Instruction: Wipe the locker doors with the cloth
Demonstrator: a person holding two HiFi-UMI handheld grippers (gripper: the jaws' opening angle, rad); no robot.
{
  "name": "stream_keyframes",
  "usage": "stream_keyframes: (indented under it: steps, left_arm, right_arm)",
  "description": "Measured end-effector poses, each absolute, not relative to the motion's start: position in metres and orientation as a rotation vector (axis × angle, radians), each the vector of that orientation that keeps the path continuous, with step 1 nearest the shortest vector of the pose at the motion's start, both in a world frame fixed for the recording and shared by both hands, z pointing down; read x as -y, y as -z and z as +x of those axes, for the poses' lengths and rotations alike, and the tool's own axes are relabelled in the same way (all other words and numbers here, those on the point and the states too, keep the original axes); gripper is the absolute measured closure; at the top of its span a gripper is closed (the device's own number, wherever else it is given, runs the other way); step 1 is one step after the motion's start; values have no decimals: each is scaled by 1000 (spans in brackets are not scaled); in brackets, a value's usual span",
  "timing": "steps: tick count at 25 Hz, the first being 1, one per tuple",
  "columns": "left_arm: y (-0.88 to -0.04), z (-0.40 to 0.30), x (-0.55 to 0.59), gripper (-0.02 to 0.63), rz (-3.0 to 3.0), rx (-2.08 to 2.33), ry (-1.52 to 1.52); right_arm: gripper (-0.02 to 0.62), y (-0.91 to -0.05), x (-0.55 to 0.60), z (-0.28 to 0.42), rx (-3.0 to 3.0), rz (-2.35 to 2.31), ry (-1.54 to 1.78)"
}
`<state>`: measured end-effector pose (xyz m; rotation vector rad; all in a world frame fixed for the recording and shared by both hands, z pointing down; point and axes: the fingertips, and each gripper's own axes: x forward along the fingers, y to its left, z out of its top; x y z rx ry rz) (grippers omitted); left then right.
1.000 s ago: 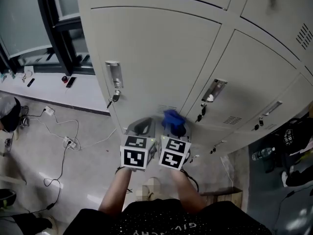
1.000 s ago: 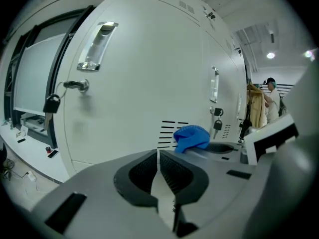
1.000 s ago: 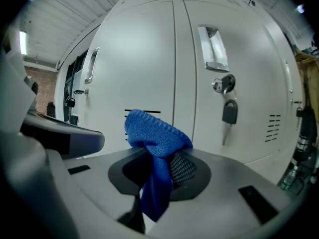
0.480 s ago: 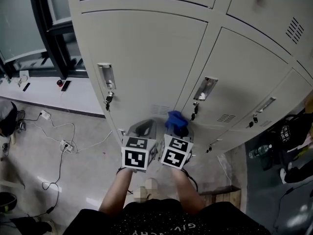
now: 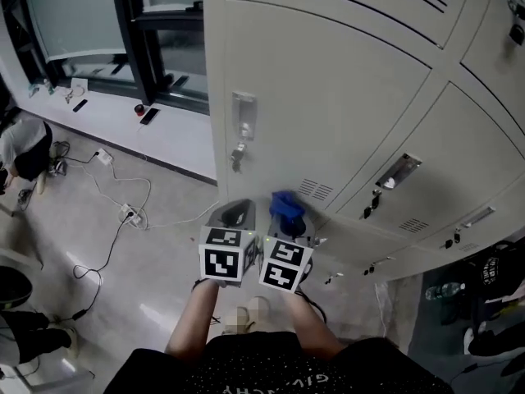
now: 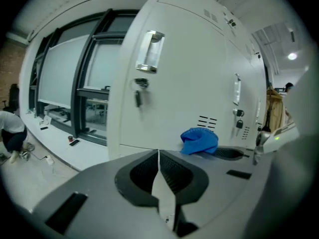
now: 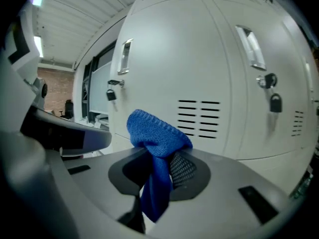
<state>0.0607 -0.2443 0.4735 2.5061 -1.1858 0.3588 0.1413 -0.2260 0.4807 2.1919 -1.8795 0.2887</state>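
Observation:
Pale grey locker doors (image 5: pixel 328 113) fill the upper right of the head view, each with a chrome handle (image 5: pixel 244 115) and a key hanging below it. My right gripper (image 5: pixel 289 218) is shut on a bunched blue cloth (image 7: pixel 157 138), which pokes out above its jaws a short way in front of a vented door (image 7: pixel 199 118). The cloth (image 5: pixel 287 206) looks just short of the door, and contact cannot be told. My left gripper (image 5: pixel 236 215) is held right beside the right one, shut with nothing in it (image 6: pixel 158 156). The blue cloth (image 6: pixel 199 141) also shows at its right.
Dark-framed windows (image 5: pixel 152 23) and a white sill (image 5: pixel 123 125) with small items lie left of the lockers. Cables and a power strip (image 5: pixel 131 217) trail over the grey floor. Bags and a bottle (image 5: pixel 447 290) sit at the lower right. A person (image 5: pixel 25 146) crouches at the far left.
The view has swung left, so the lockers shifted right and the left-hand door now stands ahead of the grippers. Both grippers stay together, the right one still holding the cloth.

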Motion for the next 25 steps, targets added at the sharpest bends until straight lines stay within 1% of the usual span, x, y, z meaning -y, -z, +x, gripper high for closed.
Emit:
stream_keyframes:
  steps: [9,13,19,25]
  left_arm:
    - [-485,-59,273,597,2268,1543,-339]
    - [-488,-94,276,597,2209,1616,-329]
    - [-488,-114,280,597,2151,1678,-319]
    - [-485,-99,284,597,2183,1647,-333]
  right_arm:
    - [511,-490,286,42,2121,1903,-294]
    - [511,-495,305,16,2145,1858,-313]
    - [511,-501,324,11,2171,1838,-394]
    - [511,-498,322,14,2206,1831,-408]
